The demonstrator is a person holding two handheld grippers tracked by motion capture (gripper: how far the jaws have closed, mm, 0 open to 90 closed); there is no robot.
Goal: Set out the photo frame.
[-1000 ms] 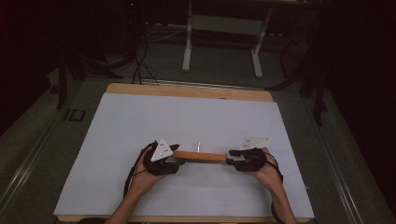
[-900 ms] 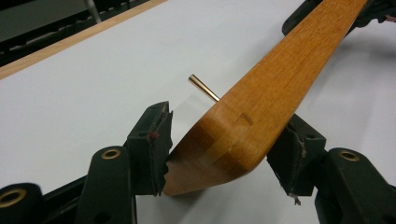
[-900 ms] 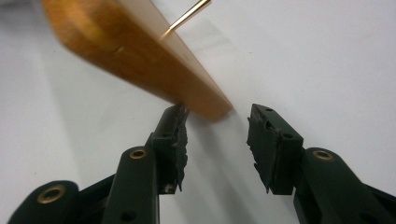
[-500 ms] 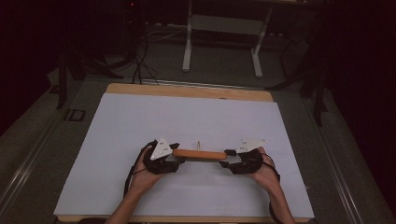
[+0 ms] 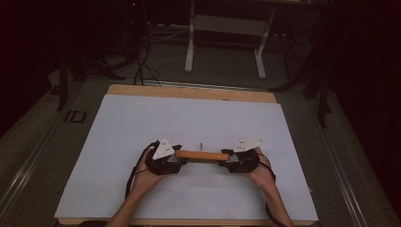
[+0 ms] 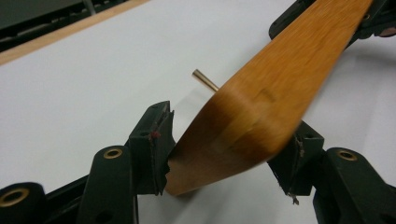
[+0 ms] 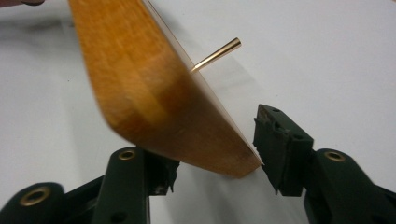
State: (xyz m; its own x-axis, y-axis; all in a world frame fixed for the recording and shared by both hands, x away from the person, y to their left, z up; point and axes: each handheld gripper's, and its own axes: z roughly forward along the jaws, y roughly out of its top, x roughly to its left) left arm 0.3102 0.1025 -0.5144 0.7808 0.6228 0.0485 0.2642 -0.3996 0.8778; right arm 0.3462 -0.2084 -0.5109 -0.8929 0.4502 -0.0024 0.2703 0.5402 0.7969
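The left gripper (image 6: 224,154) clamps its fingers (image 6: 152,140) on one end of a wooden hanger (image 5: 201,155), both pads pressed to the wood. The right gripper (image 7: 217,154) has just been closing around the other end; one pad touches, while the other finger (image 7: 280,144) stands just clear, so the grip is loose. A brass pin (image 6: 205,80) juts from the hanger's middle. The hanger spans the two grippers above the white table (image 5: 189,118), near its front edge.

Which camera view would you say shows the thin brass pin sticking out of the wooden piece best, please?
The right gripper view: the brass pin stands sharp against the white sheet, full length from the wooden piece. The left gripper view shows a shorter stub behind the wood. The high view gives a tiny faint sliver.
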